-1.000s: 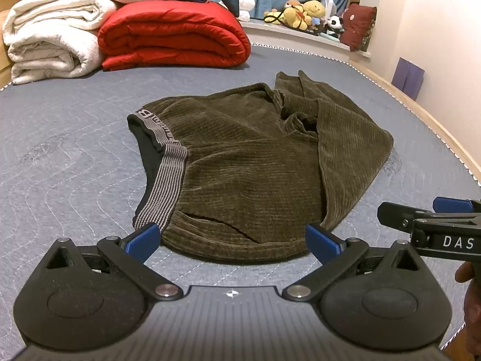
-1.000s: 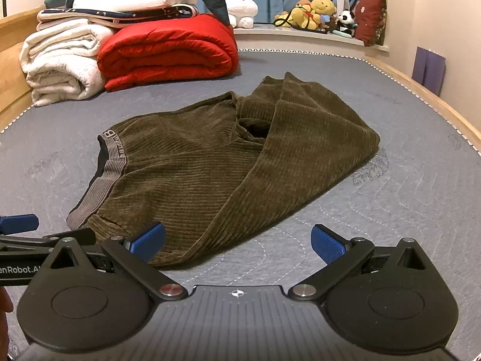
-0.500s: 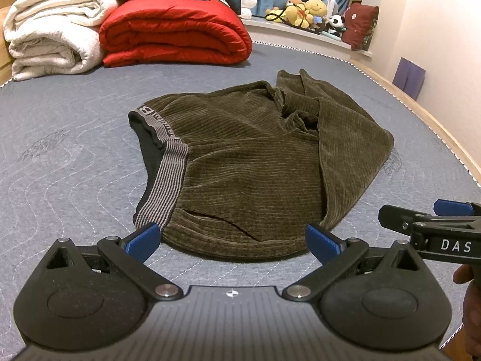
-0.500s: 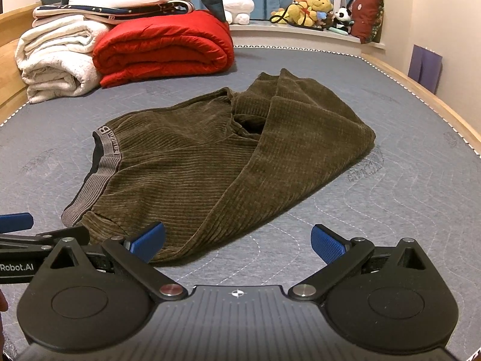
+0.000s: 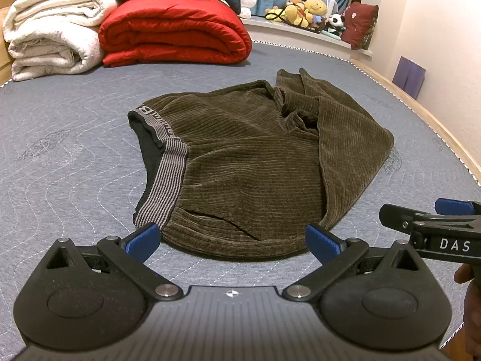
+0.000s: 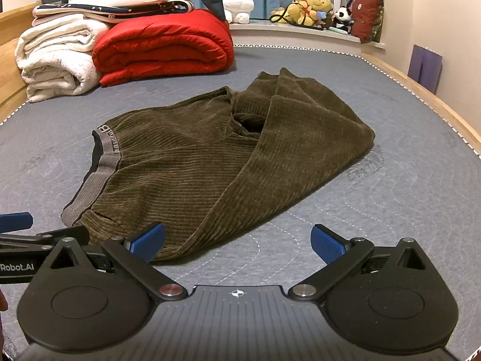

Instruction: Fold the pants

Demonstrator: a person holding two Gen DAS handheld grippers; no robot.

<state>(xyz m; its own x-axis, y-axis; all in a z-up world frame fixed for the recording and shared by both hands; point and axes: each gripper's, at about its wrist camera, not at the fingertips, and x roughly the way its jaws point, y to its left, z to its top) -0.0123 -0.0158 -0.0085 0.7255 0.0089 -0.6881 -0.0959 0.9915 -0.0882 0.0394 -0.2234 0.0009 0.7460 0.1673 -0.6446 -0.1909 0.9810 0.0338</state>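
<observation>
We hold the left gripper and right gripper released, fingers spread; pants hem just ahead, bare mattress rightward, red quilt far beyond.

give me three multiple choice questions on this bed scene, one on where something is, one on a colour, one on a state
1. Where does the red quilt lie?
A. right of the white blanket
B. on the pants
C. on the windowsill

2. What colour are the pants?
A. blue
B. olive brown
C. white

3. How is the left hand-held gripper?
A. shut on the waistband
B. shut, empty
C. open, holding nothing

Answers: 1 A, the quilt sits beside the blanket at the far end; 2 B, the ribbed fabric is olive brown; 3 C, its blue pads stand wide apart, short of the pants.
</observation>
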